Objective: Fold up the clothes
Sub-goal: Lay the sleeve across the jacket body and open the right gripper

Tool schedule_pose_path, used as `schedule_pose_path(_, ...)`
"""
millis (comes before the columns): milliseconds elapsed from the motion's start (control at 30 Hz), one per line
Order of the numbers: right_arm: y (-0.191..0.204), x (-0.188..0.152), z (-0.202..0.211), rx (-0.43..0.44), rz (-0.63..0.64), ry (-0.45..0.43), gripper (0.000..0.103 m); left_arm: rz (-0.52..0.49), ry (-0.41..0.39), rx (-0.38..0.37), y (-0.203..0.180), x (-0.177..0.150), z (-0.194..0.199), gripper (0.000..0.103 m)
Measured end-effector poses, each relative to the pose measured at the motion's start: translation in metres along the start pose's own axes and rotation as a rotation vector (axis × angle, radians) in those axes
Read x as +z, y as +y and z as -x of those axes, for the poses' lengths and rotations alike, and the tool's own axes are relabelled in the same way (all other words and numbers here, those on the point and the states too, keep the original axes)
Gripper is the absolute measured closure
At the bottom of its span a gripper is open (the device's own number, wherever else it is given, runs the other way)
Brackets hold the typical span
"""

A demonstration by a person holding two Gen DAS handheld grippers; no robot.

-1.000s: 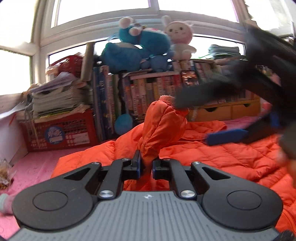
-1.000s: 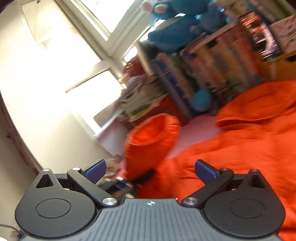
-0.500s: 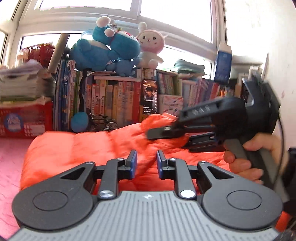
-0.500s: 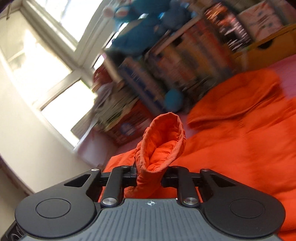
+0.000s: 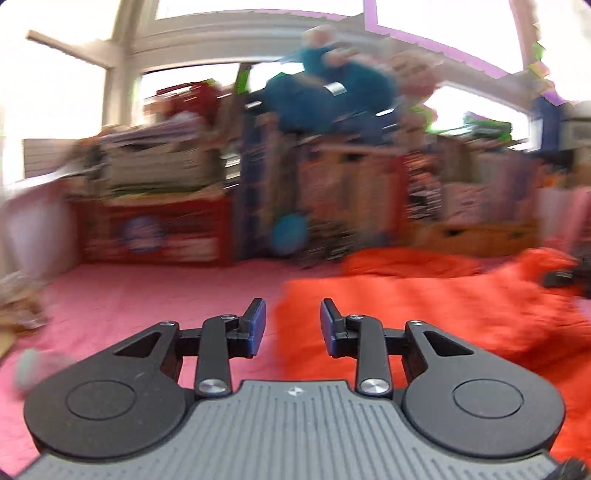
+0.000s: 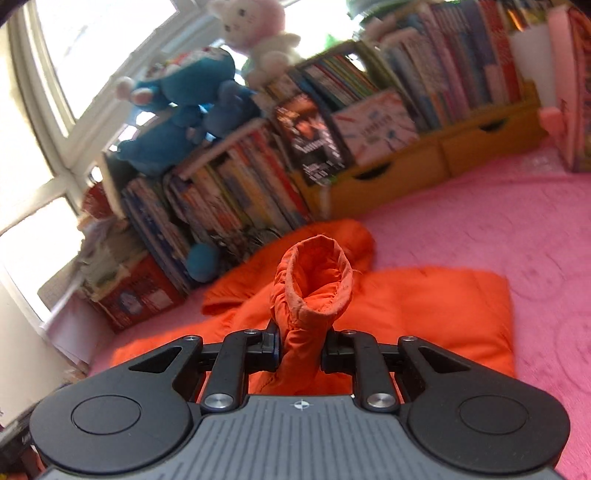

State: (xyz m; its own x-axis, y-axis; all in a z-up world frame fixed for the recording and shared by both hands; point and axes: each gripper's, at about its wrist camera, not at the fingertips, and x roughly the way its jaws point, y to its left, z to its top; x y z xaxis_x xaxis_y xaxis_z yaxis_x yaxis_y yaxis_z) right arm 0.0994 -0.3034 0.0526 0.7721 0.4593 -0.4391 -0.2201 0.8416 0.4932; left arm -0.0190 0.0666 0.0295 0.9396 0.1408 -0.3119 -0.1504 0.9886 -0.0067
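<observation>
While the right gripper (image 6: 298, 345) pinches the cuffed sleeve (image 6: 312, 295) of the orange puffer jacket (image 6: 424, 314), its two fingers press in from both sides and the open cuff stands upright above them, pointing toward 12 o'clock. Most of the jacket lies spread on the pink mat (image 6: 517, 221) beyond, with the hood bunched toward 11 o'clock near a row of books (image 6: 240, 192). A blue plush toy (image 6: 177, 110) and a pink-and-white rabbit plush (image 6: 255, 33) sit on top of the books at 11 to 12 o'clock, and yellow wooden drawers (image 6: 406, 170) stand at 1 o'clock.

From the left wrist view, which is heavily blurred, the left gripper (image 5: 293, 328) has its fingers spread apart with nothing between them. It hangs over the jacket's edge, with orange fabric from 12 to 4 o'clock and bare pink mat from 8 to 11 o'clock. A red crate (image 5: 155, 232) sits at 10 o'clock against the far clutter.
</observation>
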Motion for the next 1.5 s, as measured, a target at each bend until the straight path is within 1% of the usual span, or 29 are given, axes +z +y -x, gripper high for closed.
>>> schedule_pose_path(100, -0.005, -0.011, 0.0, -0.045, 0.02, 0.004, 0.083, 0.0, 0.013, 0.035, 0.007, -0.001, -0.003, 0.071)
schedule_pose_path(233, -0.004, -0.018, 0.005, -0.109, 0.076, -0.025, 0.082, -0.026, 0.011, 0.016, 0.004, 0.002, -0.003, 0.064)
schedule_pose_path(300, -0.003, -0.021, 0.004, -0.123, 0.094, -0.02, 0.082, -0.037, 0.003, -0.026, -0.004, 0.004, -0.003, 0.063)
schedule_pose_path(367, -0.003, -0.022, 0.0, -0.131, 0.098, -0.006, 0.082, -0.059, -0.012, -0.088, -0.017, 0.009, -0.003, 0.062)
schedule_pose_path(433, -0.001, -0.024, -0.005, -0.138, 0.102, 0.003, 0.082, -0.096, -0.029, -0.141, -0.034, 0.012, -0.006, 0.057)
schedule_pose_path(467, 0.0, -0.024, -0.006, -0.14, 0.104, 0.005, 0.082, -0.109, -0.032, -0.17, -0.042, 0.013, -0.009, 0.057)
schedule_pose_path(567, 0.007, -0.027, -0.011, -0.148, 0.125, 0.011, 0.081, -0.137, -0.023, -0.262, -0.062, 0.014, -0.019, 0.057)
schedule_pose_path(633, 0.015, -0.029, -0.012, -0.164, 0.169, 0.01, 0.08, -0.148, -0.008, -0.286, -0.07, 0.013, -0.029, 0.056)
schedule_pose_path(733, 0.026, -0.033, -0.011, -0.213, 0.261, 0.0, 0.08, -0.139, 0.033, -0.226, -0.071, 0.01, -0.047, 0.057)
schedule_pose_path(800, 0.033, -0.035, -0.01, -0.246, 0.323, -0.006, 0.08, -0.108, 0.039, -0.164, -0.066, 0.007, -0.055, 0.056)
schedule_pose_path(833, 0.037, -0.036, -0.01, -0.263, 0.354, -0.009, 0.079, -0.109, 0.035, -0.135, -0.065, 0.006, -0.058, 0.056)
schedule_pose_path(900, 0.044, -0.039, -0.01, -0.295, 0.416, -0.013, 0.078, -0.141, 0.022, -0.083, -0.069, 0.003, -0.063, 0.055)
schedule_pose_path(967, 0.049, -0.042, -0.012, -0.324, 0.481, -0.004, 0.077, -0.187, 0.027, -0.05, -0.073, -0.001, -0.07, 0.055)
schedule_pose_path(1133, 0.055, -0.054, -0.024, -0.388, 0.616, 0.035, 0.076, -0.166, 0.102, -0.036, -0.064, -0.003, -0.09, 0.054)
schedule_pose_path(1233, 0.057, -0.064, -0.033, -0.423, 0.687, 0.055, 0.076, -0.118, 0.162, -0.044, -0.052, -0.002, -0.1, 0.052)
schedule_pose_path(1300, 0.061, -0.069, -0.038, -0.444, 0.735, 0.069, 0.076, -0.064, 0.203, -0.052, -0.041, -0.002, -0.106, 0.051)
schedule_pose_path(1333, 0.064, -0.072, -0.04, -0.454, 0.76, 0.075, 0.074, -0.044, 0.216, -0.062, -0.038, -0.002, -0.108, 0.051)
schedule_pose_path(1400, 0.069, -0.074, -0.042, -0.465, 0.792, 0.084, 0.073, -0.036, 0.225, -0.066, -0.035, -0.003, -0.109, 0.052)
schedule_pose_path(1433, 0.071, -0.073, -0.04, -0.466, 0.792, 0.086, 0.071, -0.04, 0.226, -0.063, -0.036, -0.003, -0.108, 0.052)
schedule_pose_path(1500, 0.075, -0.067, -0.031, -0.47, 0.773, 0.078, 0.054, -0.045, 0.23, -0.062, -0.036, -0.003, -0.109, 0.052)
